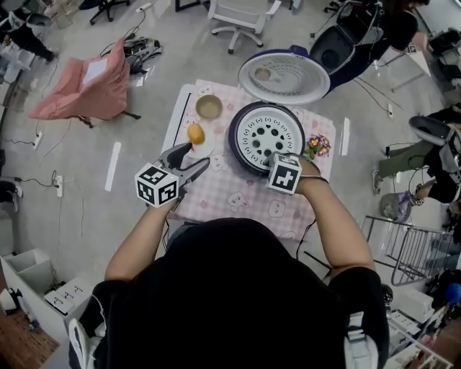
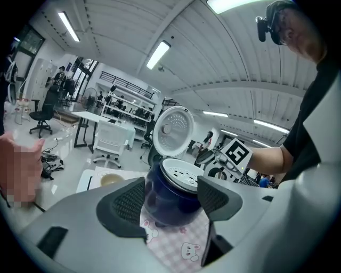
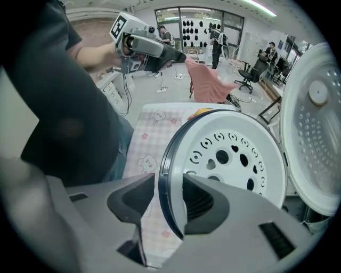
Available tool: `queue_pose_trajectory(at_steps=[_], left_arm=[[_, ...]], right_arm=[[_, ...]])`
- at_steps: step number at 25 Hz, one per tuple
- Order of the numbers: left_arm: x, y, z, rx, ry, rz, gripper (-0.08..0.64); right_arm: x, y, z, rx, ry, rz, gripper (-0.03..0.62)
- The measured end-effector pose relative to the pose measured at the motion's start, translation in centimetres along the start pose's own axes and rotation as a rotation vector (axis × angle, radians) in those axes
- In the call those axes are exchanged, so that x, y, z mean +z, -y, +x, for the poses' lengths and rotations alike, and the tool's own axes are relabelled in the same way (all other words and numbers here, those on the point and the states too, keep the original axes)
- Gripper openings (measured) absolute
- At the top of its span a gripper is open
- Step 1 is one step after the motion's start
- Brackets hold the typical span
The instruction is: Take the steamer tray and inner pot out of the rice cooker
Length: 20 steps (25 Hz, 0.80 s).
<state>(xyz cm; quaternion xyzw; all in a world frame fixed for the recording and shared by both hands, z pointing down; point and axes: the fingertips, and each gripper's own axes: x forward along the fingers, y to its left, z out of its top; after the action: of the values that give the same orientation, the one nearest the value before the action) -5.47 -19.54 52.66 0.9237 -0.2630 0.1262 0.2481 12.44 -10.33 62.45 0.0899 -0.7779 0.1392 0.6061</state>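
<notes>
My right gripper (image 3: 168,187) points steeply down over the near edge of the rice cooker (image 1: 240,153). Its jaws are about half spread and straddle the rim. The inner jaw lies against the edge of the white steamer tray (image 3: 234,154), which sits in the cooker's mouth. The outer jaw stands a sliver off the dark rim, with checked cloth showing in the gap, so nothing is pinched yet. The inner pot would be under the tray, where I cannot see it. The open lid (image 3: 314,122) stands up beyond the tray, on the far side from my jaws.

My left gripper (image 2: 170,187) hangs to the left of the cooker, clear of it, aimed nearly level at its dark blue side. Its jaws are spread wide and hold nothing.

Under both tools is a small table (image 1: 176,115) covered with a pink checked cloth (image 1: 241,196) printed with bears. Just ahead of the left gripper lies an orange fruit (image 1: 195,133), and beyond that a bowl (image 1: 209,107). A small bunch of flowers (image 1: 317,146) sits to the right of my right gripper. Around the table is grey floor (image 1: 108,187) with cables. A pink-draped chair (image 1: 86,90) stands well off to the left, and a white office chair (image 1: 241,18) beyond the lid.
</notes>
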Motion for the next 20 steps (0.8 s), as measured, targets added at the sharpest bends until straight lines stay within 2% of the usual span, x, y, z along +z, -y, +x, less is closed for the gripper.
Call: queue_pose_trajectory(at_steps=[6,12,20], left_arm=[[0.0,0.8,0.3,-0.025,-0.010,-0.002,0.327],[-0.5,1.1,0.0,-0.031,-0.012,-0.002,0.327],[-0.3,1.5,-0.7,-0.034,-0.007,0.005,0.327]], right_arm=[[0.0,0.5,-1.2,-0.045,0.012,0.010,0.147],[0.3,1.2,-1.9,-0.106,0.032,0.009,0.052],[0.5,1.1,-2.4,-0.182,0.025,-0.019,0.032]])
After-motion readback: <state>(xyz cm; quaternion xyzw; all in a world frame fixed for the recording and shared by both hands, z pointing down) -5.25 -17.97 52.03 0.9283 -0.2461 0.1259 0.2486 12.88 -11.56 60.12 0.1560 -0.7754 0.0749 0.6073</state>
